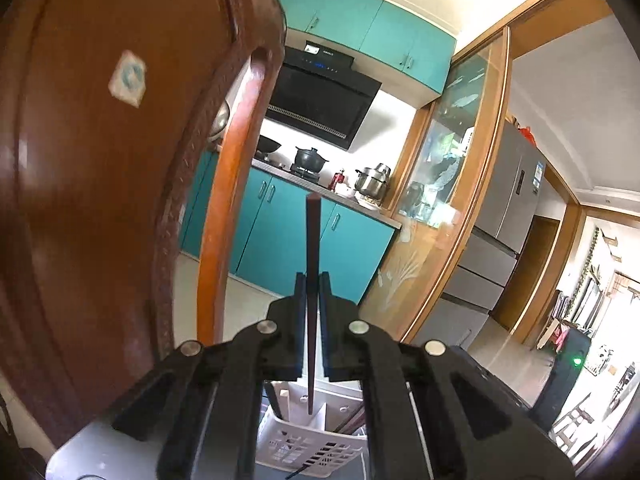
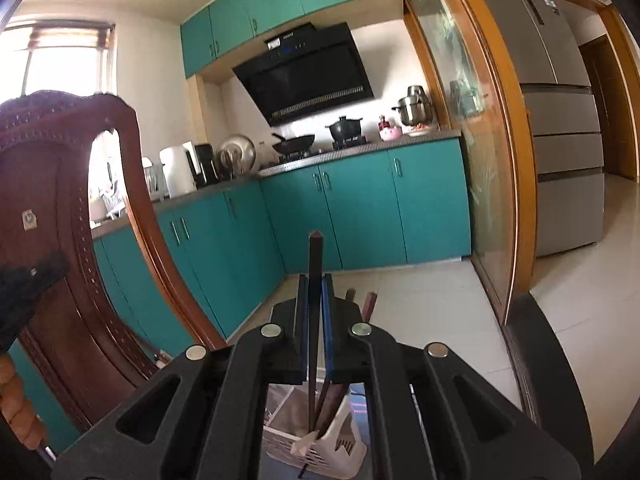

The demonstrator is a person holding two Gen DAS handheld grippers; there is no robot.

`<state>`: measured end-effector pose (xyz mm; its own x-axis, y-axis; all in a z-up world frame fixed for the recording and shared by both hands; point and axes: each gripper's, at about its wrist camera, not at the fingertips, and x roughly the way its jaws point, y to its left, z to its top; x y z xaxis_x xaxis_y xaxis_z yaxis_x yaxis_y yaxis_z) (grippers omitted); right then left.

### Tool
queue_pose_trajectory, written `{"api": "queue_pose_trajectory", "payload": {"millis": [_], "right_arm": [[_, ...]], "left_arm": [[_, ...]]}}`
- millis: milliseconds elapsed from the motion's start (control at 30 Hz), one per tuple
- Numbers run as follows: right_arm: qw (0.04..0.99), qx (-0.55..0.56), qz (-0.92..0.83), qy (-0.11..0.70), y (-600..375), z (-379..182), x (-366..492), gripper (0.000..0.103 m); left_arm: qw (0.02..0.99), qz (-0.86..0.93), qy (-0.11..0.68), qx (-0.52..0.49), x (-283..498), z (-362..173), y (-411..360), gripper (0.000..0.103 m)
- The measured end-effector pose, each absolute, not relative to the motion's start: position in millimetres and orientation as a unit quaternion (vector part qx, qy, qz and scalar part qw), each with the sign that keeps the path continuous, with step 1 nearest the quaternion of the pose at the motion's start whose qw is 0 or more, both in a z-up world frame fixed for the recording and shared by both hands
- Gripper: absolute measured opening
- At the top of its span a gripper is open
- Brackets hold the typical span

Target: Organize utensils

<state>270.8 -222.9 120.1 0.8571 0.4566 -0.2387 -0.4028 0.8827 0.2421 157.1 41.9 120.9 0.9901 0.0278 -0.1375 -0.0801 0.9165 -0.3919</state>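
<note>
Teal kitchen cabinets (image 2: 360,208) fill the background beside a carved wooden chair (image 1: 100,200). Each of the left tongs (image 1: 312,280) and right tongs (image 2: 315,280) grips an upright dark chopstick (image 1: 312,264) (image 2: 315,280) above the white slotted utensil holder (image 1: 312,448) (image 2: 340,440).

Bright daylight, window (image 2: 60,56) blown out, fisheye warp + dark vignette at edges.

Teal kitchen seen past a carved chair
Wooden chair (image 1: 100,200) left; range hood (image 2: 308,68) above stove (black pot (image 2: 346,128) there), fridge (image 2: 560,100) right
</note>
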Motion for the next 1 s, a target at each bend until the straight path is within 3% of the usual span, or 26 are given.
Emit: {"api": "queue_pose_trajectory", "payload": {"millis": [667,800,1000], "right_arm": [[0.943,0.108,0.238,0.204,-215,102,282,0.01],[0.942,0.132,0.241,0.191,-227,110,276,0.025],[0.945,0.155,0.245,0.151,-245,126,253,0.046]], "left_arm": [[0.975,0.051,0.16,-0.148,238,52,1,0.007],[0.976,0.049,0.157,-0.144,231,51,-1,0.007],[0.978,0.036,0.143,-0.151,214,58,2,0.026]]}}
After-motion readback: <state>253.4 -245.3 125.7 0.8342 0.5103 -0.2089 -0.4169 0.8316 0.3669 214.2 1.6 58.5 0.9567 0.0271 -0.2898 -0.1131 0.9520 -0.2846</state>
